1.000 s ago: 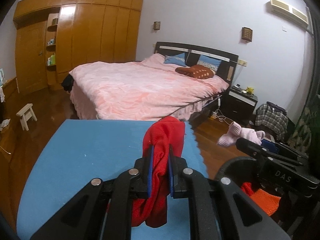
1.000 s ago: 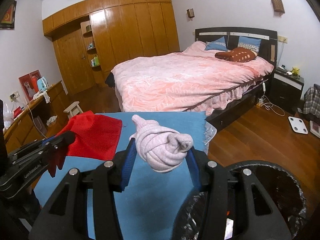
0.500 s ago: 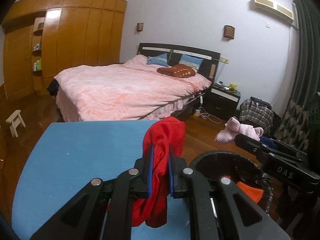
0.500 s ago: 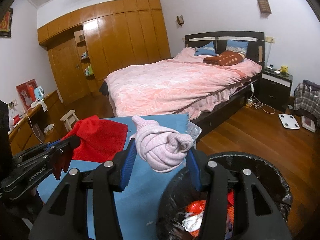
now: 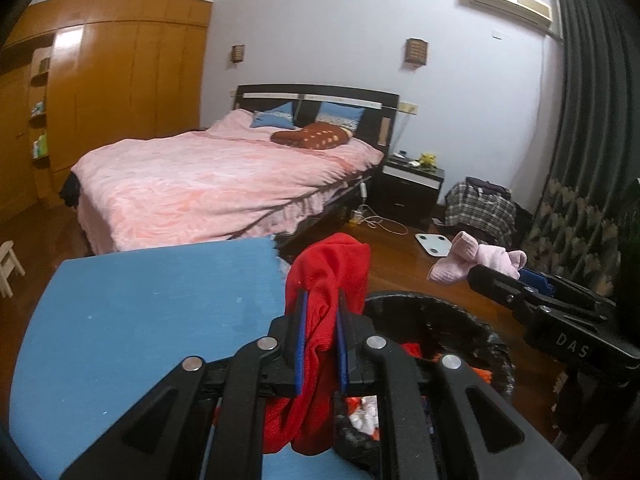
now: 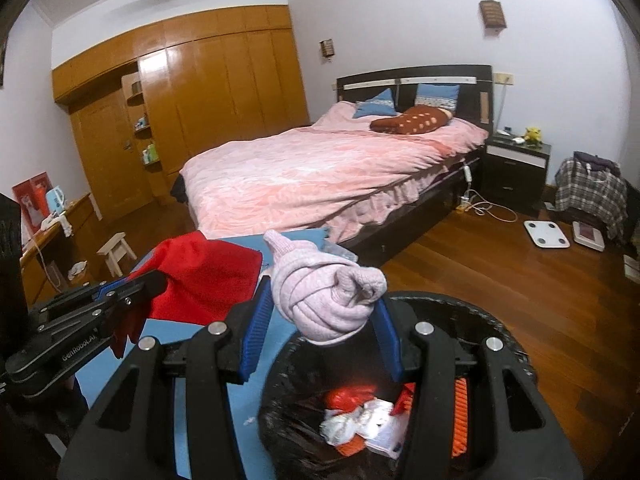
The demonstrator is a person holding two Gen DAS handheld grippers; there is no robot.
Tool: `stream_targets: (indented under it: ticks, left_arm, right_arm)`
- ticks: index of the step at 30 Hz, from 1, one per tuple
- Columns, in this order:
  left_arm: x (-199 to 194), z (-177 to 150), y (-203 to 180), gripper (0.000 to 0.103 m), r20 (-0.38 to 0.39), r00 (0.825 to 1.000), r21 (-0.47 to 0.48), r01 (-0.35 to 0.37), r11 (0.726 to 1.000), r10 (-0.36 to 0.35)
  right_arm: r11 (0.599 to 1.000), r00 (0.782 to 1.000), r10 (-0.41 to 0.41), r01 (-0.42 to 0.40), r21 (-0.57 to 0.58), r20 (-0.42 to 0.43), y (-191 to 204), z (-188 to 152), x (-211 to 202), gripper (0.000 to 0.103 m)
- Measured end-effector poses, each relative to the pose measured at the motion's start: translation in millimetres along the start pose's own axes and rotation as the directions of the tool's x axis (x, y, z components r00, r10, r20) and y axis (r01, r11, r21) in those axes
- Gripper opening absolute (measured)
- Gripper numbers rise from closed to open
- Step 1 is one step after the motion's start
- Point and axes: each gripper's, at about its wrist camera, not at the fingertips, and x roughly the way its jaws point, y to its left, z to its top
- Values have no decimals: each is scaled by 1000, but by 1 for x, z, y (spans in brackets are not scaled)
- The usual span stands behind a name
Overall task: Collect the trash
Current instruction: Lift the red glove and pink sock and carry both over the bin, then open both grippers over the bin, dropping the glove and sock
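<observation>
The red cloth (image 5: 328, 280) is pinched tight between the narrow jaws of the left gripper (image 5: 320, 344), hanging at the near rim of the black-lined trash bin (image 5: 472, 320). The right gripper (image 6: 320, 328) clamps a knotted pink sock (image 6: 324, 296) above that bin's mouth, beside the blue table (image 5: 140, 320).

The mouth of the black-lined bin (image 6: 500, 332) at the lower right of the frame is left open from above, though its bottom is taken up by crumpled waste (image 6: 360, 420). The blue surface (image 5: 140, 320) at the lower left is bare. Bare wooden floor (image 6: 520, 280) is seen beyond the bin.
</observation>
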Motion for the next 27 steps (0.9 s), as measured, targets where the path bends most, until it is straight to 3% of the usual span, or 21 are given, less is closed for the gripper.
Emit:
stream_targets:
  ticks: [14,27]
  left_arm:
    - [36,-7,-56,12,-34,995,81,92,993,-89]
    - [73,-17,-79,13,-94,988,115,134,984,-123]
  right_arm:
    - [989,990,-141,142,50,-24,-65,-20,-12,47]
    - [977,978,-195,200,72,-80,-95,-40,7,47]
